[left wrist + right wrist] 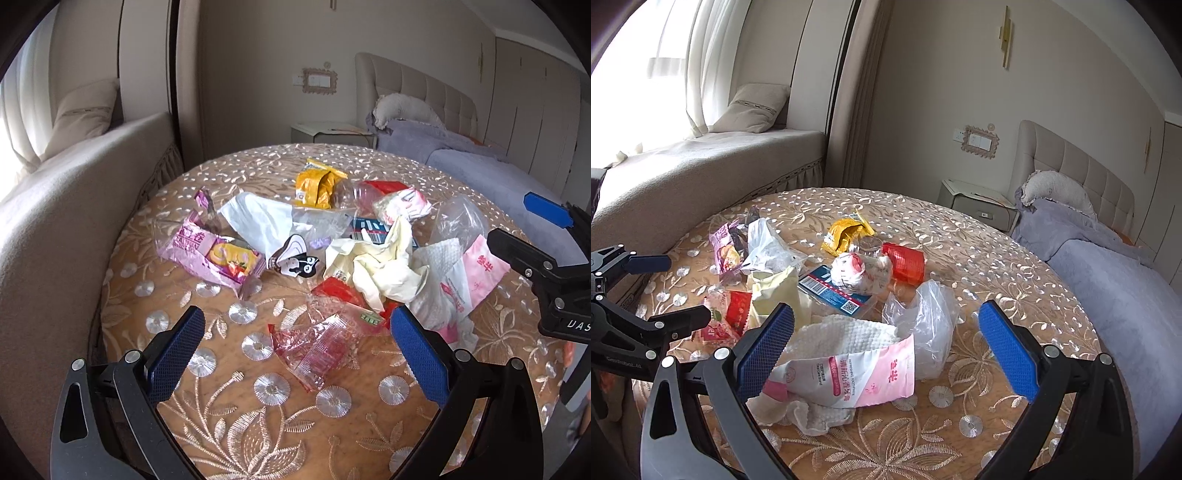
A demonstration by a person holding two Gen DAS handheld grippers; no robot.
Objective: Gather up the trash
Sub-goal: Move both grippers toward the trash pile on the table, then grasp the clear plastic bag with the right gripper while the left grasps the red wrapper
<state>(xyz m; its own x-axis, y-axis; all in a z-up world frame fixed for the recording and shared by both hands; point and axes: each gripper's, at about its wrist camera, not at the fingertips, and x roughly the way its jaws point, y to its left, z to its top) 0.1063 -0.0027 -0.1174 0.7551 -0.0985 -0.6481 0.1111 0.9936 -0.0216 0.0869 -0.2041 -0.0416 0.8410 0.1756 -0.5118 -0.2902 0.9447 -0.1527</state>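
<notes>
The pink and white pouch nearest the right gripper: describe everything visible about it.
The pink and white pouch is a soft, glossy plastic pack with printed pink characters and small text, lying flat and crumpled on the embroidered tablecloth. Its top looks torn open, with white textured paper towel showing above it. A clear plastic bag touches its far right side. It lies between the open fingers of the right gripper, ungripped. In the left wrist view it sits at the heap's right edge.
</notes>
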